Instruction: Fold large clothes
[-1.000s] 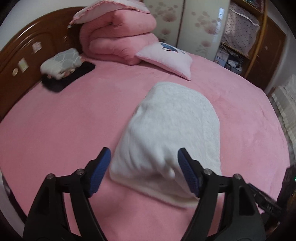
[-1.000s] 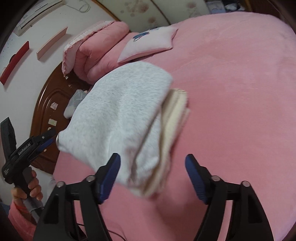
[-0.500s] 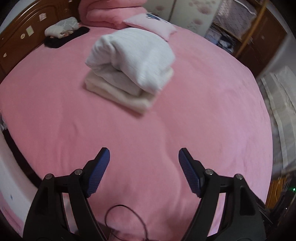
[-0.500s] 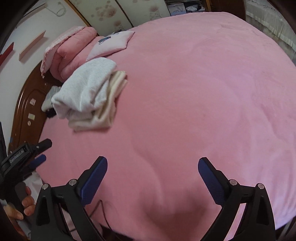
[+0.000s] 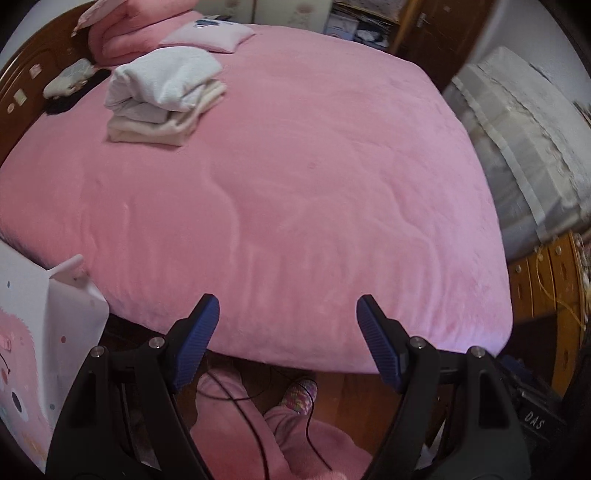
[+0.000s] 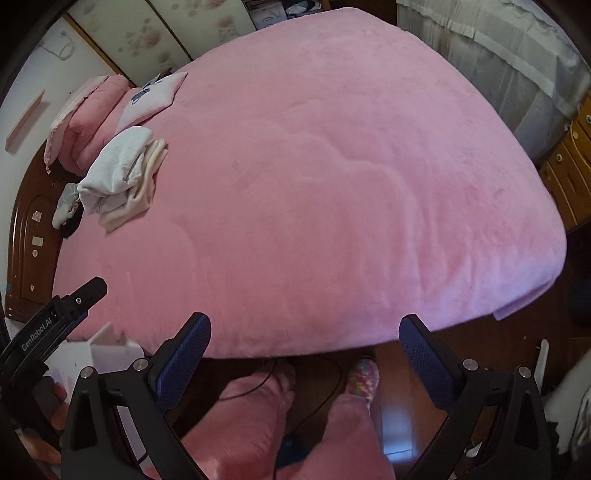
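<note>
Pink bed (image 5: 314,184) (image 6: 351,184) filling most of both views, plush cover faintly rippled, near edge rounding down to a wooden floor. Dark wooden headboard (image 5: 22,96) (image 6: 26,236) at far left, cut off by the lens rim. Rolled pink duvet (image 5: 122,33) (image 6: 85,133) against the headboard, with a pale pink pillow (image 5: 210,35) (image 6: 155,98) just beside it bearing a dark print too small to read. Pale curtain (image 5: 524,140) (image 6: 498,48) at right, blurred.

Folded clothes (image 5: 162,92) (image 6: 118,177) stacked in the far left part of the bed, near the pillow and duvet: a white-grey fleecy garment folded thick on top, its rounded fold facing the cameras, over a flatter cream garment whose layered edges stick out below and to the right. Stack lying well apart from both grippers. Behind it, a small grey-white bundle (image 5: 66,77) (image 6: 66,203) on something black, partly hidden and hard to identify.

Left gripper (image 5: 288,339) (image 6: 85,291) hovering past the bed's near edge, blue pads spread wide, nothing between them; in the right wrist view only one black finger visible. Right gripper (image 6: 304,354) likewise spread wide and holding nothing. Below the grippers, pink trousers and a multicoloured slipper (image 5: 301,395) (image 6: 364,380), partly hidden by the fingers. White printed panel (image 5: 37,332) at lower left, cut off.
</note>
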